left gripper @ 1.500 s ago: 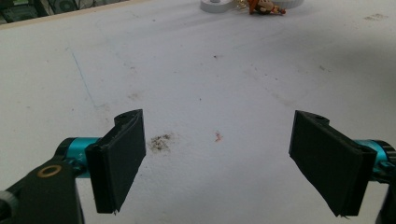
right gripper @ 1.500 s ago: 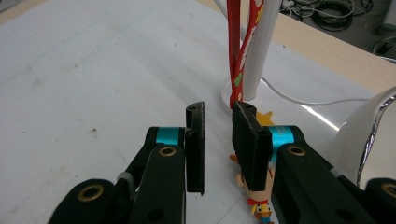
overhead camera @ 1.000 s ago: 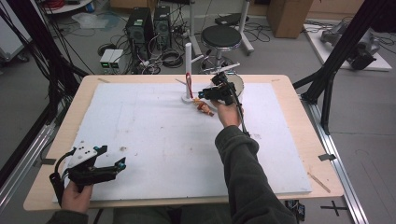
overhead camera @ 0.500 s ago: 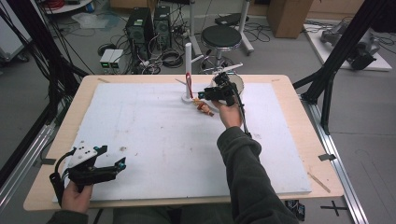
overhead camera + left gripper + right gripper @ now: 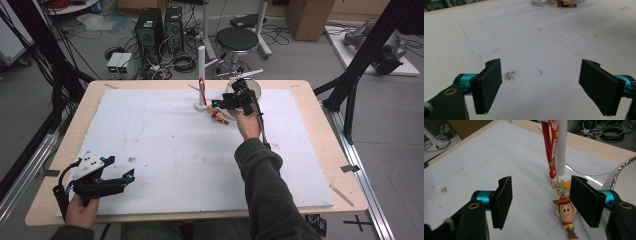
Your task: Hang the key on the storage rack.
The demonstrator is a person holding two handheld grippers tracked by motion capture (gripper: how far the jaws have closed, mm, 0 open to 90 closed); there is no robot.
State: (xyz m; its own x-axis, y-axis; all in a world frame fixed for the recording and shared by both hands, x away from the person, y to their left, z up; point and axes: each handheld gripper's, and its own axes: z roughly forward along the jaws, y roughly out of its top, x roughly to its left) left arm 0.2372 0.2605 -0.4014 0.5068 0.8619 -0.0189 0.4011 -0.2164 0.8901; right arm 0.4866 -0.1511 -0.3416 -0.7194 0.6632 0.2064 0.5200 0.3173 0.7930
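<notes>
Cowboy toy [image 5: 566,218] lies on the white mat [image 5: 150,145] between the right gripper [image 5: 546,202] jaws (just opening, not pinching it), nearer one jaw. Its red strap [image 5: 550,150] hangs on the white pole [image 5: 561,145]. Left gripper [image 5: 541,86] spread wide, far away.

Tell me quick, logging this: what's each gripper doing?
Left gripper: open, holding nothing.
Right gripper: jaws just opened, cowboy keychain figure lies loose between them.

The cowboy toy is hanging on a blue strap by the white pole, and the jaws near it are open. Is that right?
Not quite: the strap is red, not blue, as the right gripper view shows. The rest holds: the cowboy toy hangs from it beside the white pole, and the right gripper has its jaws open.
</notes>
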